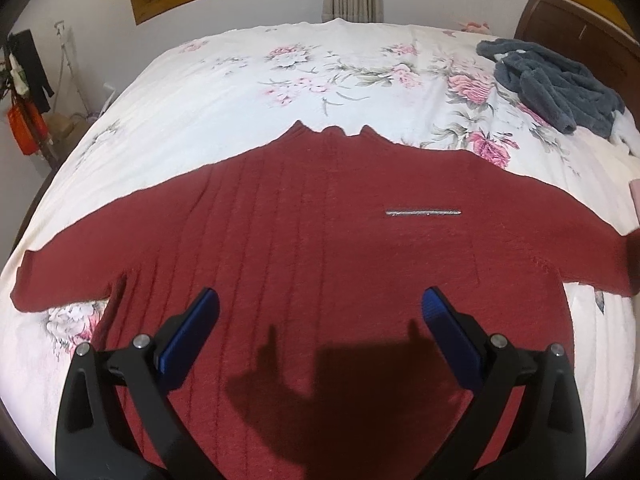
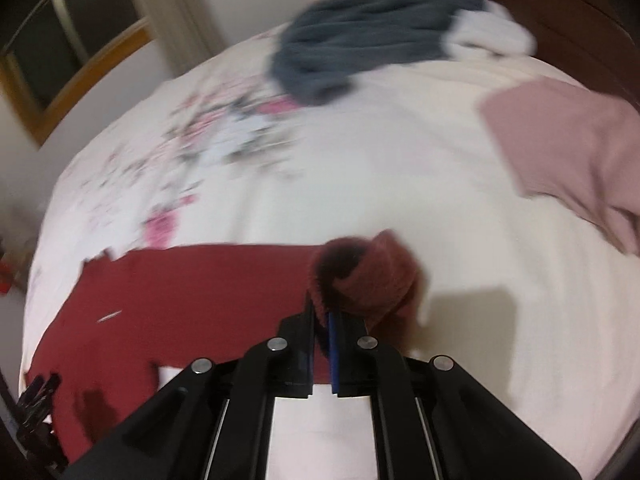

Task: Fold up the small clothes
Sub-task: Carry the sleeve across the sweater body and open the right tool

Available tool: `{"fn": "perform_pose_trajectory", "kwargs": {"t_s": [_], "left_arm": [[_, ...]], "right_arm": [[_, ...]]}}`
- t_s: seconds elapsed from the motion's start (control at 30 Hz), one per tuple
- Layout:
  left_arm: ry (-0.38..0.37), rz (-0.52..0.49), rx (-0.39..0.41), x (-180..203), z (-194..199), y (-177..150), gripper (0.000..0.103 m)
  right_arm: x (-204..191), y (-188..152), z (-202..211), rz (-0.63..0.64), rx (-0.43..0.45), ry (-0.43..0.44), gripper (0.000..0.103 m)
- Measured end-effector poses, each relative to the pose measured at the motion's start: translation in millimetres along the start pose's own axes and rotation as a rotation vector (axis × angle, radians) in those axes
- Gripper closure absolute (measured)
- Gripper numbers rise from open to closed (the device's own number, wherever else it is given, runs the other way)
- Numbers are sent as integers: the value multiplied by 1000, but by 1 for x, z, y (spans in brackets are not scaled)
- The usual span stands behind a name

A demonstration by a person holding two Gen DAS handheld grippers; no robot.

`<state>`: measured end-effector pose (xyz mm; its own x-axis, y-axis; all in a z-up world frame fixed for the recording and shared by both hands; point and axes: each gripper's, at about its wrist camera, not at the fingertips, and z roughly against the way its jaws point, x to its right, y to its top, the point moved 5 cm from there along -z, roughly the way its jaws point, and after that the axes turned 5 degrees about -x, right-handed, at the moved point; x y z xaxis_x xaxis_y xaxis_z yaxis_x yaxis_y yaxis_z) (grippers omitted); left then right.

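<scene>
A dark red ribbed knit sweater [image 1: 320,240] lies flat on the floral white bedspread [image 1: 240,80]. My right gripper [image 2: 323,320] pinches its sleeve cuff [image 2: 360,276] — blurred, probably lifted. My left gripper [image 1: 320,304] hovers spread. I'd carry the sleeve across the chest — keeping it taut.

Red sweater [image 1: 320,240] — right cuff cut off; right wrist view motion-blurred.

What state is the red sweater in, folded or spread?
Mostly spread: the red sweater lies flat, sleeves out, on the bed. The right gripper pinches one cuff, lifted.
</scene>
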<state>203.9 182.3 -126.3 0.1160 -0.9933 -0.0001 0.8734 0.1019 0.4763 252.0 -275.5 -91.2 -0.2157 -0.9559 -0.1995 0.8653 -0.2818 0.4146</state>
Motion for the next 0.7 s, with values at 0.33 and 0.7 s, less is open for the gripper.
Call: {"fn": "perform_pose_trajectory", "kwargs": {"t_s": [0.33,0.7], "left_arm": [[-21,8,-19,-21,-5,-2,3],[-81,-5,-53,-9,-13,-6,3]], "right_arm": [[-156,-41,-61,199,-108,141,98],[-196,-86,-94,241,-230,309,84]]}}
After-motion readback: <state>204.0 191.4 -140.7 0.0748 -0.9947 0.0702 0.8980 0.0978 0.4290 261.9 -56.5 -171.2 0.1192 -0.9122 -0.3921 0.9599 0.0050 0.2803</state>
